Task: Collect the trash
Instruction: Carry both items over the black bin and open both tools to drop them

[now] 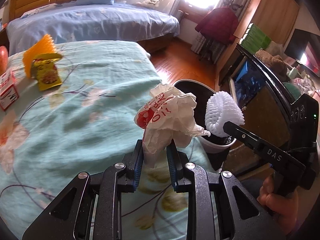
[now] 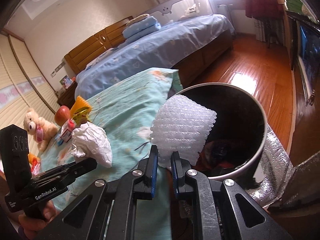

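Foam net (image 2: 183, 134) – right claw (image 2: 164, 160) clamped

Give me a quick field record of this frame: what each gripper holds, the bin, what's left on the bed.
left gripper: shut on crumpled paper bag, white with red print
right gripper: shut on white foam net
bin: round, dark liner, on the floor beside the bed, some trash already inside
foam net position: over the bin's near rim
still on bed: yellow snack packet, orange net, small red-and-white box
also on bed: apple, teddy bear
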{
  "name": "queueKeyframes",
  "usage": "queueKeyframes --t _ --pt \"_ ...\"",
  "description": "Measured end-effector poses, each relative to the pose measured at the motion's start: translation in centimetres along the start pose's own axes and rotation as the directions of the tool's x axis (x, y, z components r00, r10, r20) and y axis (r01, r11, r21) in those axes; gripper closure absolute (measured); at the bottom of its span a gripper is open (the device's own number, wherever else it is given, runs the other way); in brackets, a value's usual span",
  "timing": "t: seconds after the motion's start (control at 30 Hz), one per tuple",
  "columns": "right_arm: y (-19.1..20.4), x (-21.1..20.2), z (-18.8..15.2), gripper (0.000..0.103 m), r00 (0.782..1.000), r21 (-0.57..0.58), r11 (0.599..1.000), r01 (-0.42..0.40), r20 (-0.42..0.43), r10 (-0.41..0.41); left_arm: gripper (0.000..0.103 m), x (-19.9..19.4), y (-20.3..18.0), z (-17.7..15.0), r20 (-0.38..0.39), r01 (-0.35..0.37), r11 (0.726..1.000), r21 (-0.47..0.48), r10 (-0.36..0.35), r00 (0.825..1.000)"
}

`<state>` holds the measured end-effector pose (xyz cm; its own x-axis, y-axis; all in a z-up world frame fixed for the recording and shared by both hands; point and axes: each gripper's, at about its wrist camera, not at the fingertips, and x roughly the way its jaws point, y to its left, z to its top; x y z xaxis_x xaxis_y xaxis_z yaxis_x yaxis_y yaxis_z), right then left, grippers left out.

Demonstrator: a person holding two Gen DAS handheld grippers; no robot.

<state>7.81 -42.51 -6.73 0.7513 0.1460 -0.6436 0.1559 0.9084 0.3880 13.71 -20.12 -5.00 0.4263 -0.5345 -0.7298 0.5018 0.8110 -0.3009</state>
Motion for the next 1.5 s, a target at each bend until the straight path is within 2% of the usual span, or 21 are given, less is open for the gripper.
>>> queueKeyframes --t 0.63,1.5 --pt "-4.0 1.0 1.6 0.091 0.999 0.055 0.998 0.036 -0.012 -0.035 0.081 3.2 -4.6 2.1 -0.031 0.011 0.997 0.08 -0.009 0.999" --pt "-6.4 2.4 3.3 0.086 0.997 0.085 0.994 0.061 -0.043 -0.058 0.08 7.0 -6.9 4.3 -0.075 0.006 0.994 0.109 0.002 0.997"
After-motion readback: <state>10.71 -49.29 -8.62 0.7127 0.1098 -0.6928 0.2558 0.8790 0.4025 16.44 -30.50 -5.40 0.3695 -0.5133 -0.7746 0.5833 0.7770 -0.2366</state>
